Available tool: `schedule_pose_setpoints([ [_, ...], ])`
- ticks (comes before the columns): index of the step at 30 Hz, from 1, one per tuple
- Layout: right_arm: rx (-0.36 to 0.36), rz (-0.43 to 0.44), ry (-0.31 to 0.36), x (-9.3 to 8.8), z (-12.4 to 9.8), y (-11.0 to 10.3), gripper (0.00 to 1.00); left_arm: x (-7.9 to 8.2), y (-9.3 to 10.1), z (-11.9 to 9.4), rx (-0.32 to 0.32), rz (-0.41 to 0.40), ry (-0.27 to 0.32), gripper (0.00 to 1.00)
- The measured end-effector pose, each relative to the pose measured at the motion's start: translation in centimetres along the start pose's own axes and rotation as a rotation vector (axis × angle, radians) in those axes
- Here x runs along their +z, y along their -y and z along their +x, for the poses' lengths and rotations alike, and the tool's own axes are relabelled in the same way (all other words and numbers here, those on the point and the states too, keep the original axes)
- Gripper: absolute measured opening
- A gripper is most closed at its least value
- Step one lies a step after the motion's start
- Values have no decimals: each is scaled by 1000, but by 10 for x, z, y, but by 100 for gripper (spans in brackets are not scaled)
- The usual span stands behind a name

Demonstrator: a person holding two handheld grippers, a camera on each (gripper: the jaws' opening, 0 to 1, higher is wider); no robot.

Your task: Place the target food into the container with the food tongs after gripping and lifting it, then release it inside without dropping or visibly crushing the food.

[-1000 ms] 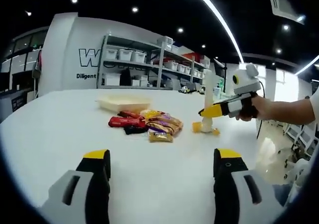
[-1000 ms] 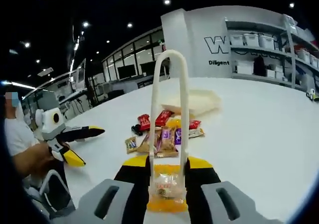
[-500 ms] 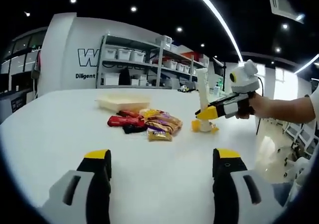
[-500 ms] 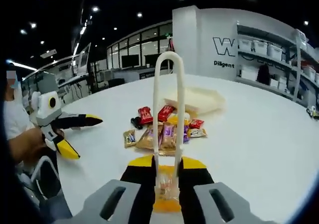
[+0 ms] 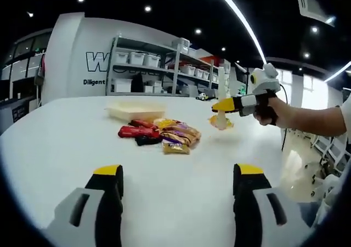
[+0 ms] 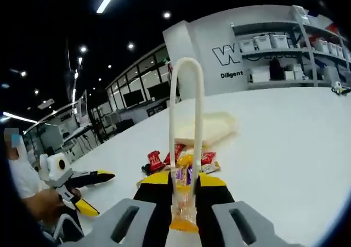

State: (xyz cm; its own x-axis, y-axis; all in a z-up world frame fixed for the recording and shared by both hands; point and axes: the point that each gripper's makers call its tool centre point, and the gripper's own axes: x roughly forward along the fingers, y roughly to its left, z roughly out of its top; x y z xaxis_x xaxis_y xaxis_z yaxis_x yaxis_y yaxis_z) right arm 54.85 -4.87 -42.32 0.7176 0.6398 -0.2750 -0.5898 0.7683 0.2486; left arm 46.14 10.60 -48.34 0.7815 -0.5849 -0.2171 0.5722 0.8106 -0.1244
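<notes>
Lifted off the table now, right gripper point(image 6: 184, 195) jaws clamp tongs point(image 6: 185, 126) pinching a yellow snack point(image 6: 183, 214); left gripper point(image 5: 178, 184) jaws gape.

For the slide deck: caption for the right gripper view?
Right gripper squeezes white tongs on a yellow snack packet.

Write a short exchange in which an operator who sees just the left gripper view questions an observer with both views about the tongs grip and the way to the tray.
Operator: The right gripper holds the tongs off to my side, with a packet hanging clear of the table. Is it pinched properly?
Observer: In the right gripper view, the jaws press both tong arms inward, and the clear, orange-bottomed packet sits between the arms.
Operator: Where is the tray from there?
Observer: Ahead in that view, beyond the snack pile, seen partly through the tongs' white loop.
</notes>
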Motion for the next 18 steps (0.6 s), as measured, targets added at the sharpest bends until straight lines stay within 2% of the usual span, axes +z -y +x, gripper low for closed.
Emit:
schedule_pose_setpoints([
  [4,8,-4,29,25,8,-1,8,3,0,-1,0,0,20,81],
  [7,13,-8,39,42,18,0,8,2,-1,-1,1,-4,13,81],
  [11,4,-56,41,55,28,0,9,3,0,-1,-2,0,18,81],
  [18,0,-31,49,68,47,9,9,5,0,-1,-5,3,30,82],
])
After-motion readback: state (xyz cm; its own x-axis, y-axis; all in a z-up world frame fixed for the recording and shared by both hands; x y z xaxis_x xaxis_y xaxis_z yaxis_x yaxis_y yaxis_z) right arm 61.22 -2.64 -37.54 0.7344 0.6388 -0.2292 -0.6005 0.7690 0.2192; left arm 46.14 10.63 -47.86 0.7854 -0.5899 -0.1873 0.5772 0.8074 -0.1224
